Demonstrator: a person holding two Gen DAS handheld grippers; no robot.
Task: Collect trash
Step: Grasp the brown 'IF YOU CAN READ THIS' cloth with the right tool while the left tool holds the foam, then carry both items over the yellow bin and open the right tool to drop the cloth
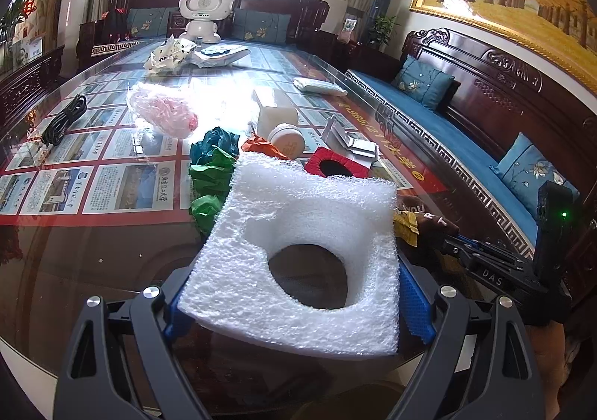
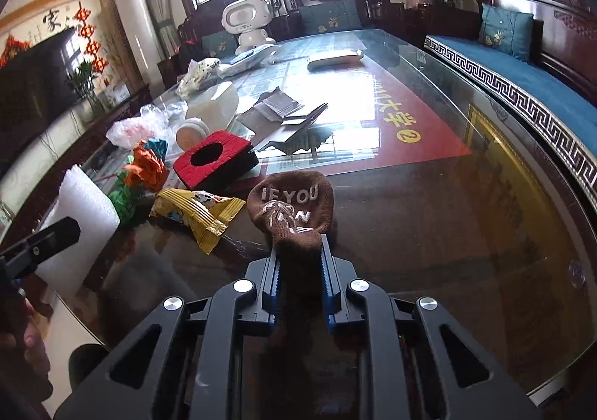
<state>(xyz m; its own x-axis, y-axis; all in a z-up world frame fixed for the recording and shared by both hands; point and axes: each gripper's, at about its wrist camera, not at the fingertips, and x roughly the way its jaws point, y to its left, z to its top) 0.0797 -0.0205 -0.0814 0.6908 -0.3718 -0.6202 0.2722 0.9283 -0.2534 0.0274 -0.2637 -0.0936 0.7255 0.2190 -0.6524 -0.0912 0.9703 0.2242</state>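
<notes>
Both grippers are carrying loads. I'm holding the white foam sheet [image 1: 294,256] in the left gripper [image 1: 294,304], jaws spread wide against its edges, above the glass table [image 1: 112,256]. I'm pinching the brown sock [image 2: 294,211] in the right gripper [image 2: 298,270], jaws narrow, beside the yellow wrapper [image 2: 194,211].

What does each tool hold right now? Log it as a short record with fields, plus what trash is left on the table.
left tool: closed on white foam sheet with round hole
right tool: shut on brown sock lettered IF YOU
left on glass table: yellow snack wrapper, crumpled coloured paper, red foam block
</notes>
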